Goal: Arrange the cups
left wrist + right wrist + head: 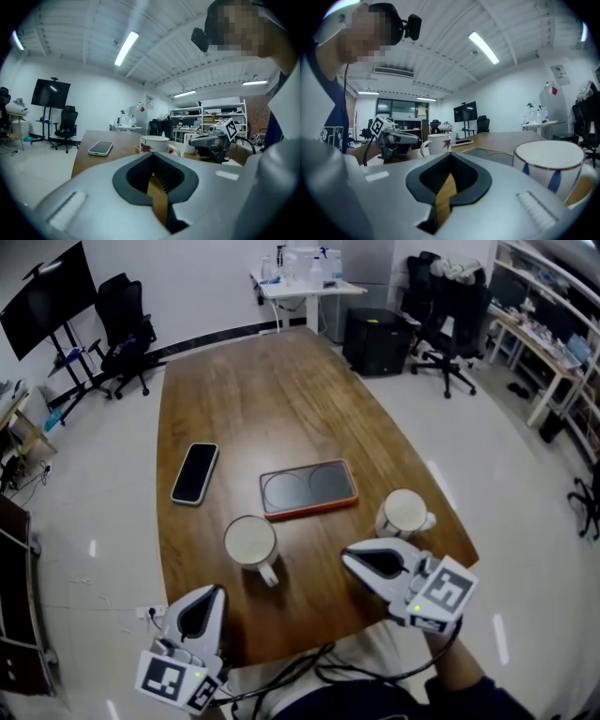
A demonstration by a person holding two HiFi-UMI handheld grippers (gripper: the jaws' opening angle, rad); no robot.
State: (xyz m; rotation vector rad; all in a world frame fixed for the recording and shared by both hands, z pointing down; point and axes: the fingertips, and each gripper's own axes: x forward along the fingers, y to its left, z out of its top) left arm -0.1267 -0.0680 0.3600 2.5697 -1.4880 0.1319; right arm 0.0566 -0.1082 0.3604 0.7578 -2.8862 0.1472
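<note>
Two white cups stand on the wooden table (244,399). The left cup (250,542) has a red leaf print (153,143) (439,143). The right cup (405,514) carries blue marks (551,168). An orange-rimmed tray (309,489) with two round recesses lies behind them, with nothing on it. My left gripper (215,592) hovers at the table's near edge, short of the left cup, its jaws shut on nothing (152,155). My right gripper (350,559) sits just left of the right cup, also shut and holding nothing (450,157).
A phone (194,473) lies face up on the table, left of the tray. Office chairs (127,329), a screen on a stand (47,296), a black cabinet (377,338) and desks stand around the table. Cables trail by the person's body.
</note>
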